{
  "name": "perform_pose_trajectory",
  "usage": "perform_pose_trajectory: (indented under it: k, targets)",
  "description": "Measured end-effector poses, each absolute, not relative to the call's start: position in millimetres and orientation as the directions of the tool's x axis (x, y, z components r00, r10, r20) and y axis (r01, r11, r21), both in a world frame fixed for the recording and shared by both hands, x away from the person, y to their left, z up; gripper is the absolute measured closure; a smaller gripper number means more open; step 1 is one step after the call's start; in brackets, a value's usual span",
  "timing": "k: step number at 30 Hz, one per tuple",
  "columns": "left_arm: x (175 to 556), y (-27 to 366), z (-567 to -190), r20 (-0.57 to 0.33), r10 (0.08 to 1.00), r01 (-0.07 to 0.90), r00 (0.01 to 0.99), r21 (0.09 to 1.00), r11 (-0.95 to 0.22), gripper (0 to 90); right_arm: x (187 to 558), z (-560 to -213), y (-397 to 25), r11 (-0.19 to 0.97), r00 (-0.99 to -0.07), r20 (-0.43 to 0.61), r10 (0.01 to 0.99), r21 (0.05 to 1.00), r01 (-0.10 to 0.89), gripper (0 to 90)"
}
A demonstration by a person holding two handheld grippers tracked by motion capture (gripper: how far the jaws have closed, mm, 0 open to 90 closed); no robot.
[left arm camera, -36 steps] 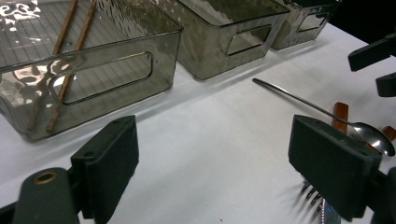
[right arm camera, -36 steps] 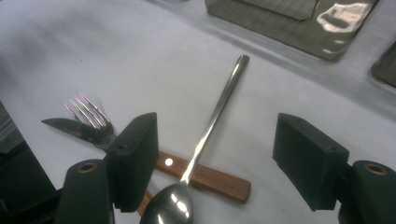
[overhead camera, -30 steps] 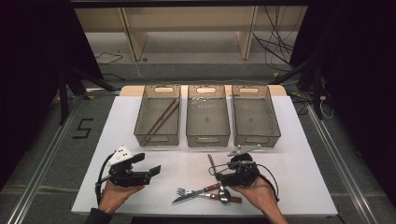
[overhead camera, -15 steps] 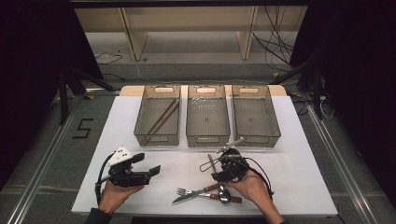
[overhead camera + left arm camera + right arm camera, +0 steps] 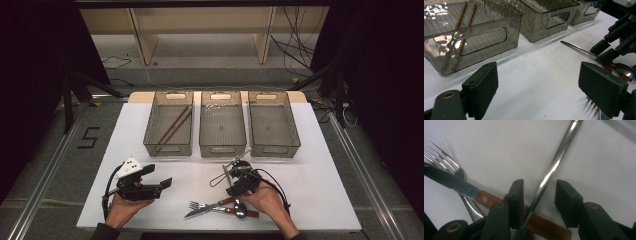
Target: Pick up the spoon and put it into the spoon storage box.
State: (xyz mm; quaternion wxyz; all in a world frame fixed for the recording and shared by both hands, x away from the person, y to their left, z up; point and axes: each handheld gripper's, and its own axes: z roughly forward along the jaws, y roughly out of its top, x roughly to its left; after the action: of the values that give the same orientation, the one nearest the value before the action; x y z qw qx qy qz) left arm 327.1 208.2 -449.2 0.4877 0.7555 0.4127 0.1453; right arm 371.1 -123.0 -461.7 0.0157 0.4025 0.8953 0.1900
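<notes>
The slim steel handle (image 5: 554, 165) now lies between the two fingers of the right claw (image 5: 537, 200), which stand apart on either side of it and have not closed. A second ago this claw hovered further toward the person's right, beside the cutlery pile; since then it has slid in over the pile and bracketed the handle. By my reading, the grasp is lined up and needs only the squeeze.

Directly under the claw lies the wooden-handled knife (image 5: 451, 182), and beyond its blade, the fork (image 5: 446, 157). A spoon (image 5: 240, 210) rests just behind the claw, toward the person.

The left claw (image 5: 159, 176) has not moved: it is spread wide, empty, and low over the desk (image 5: 325, 190). Ahead of both claws stand three trays, the leftmost (image 5: 168, 149) holding chopsticks (image 5: 175, 124).
</notes>
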Motion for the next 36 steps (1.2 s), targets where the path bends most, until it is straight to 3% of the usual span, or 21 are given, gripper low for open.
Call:
perform_pose_trajectory:
  k: [27, 36]
  targets:
    - [327.0, 206.7, -450.3, -0.175, 0.764, 0.481, 0.621, 0.855, -0.195, 16.0, 371.0, -461.0, -107.1, 0.642, -0.701, 0.077, 0.709, 0.34, 0.687, 84.2]
    - [327.3, 206.9, -450.6, -0.176, 0.764, 0.482, 0.621, 0.854, -0.195, 15.9, 371.5, -460.9, -106.6, 0.644, -0.705, 0.075, 0.705, 0.349, 0.681, 85.5]
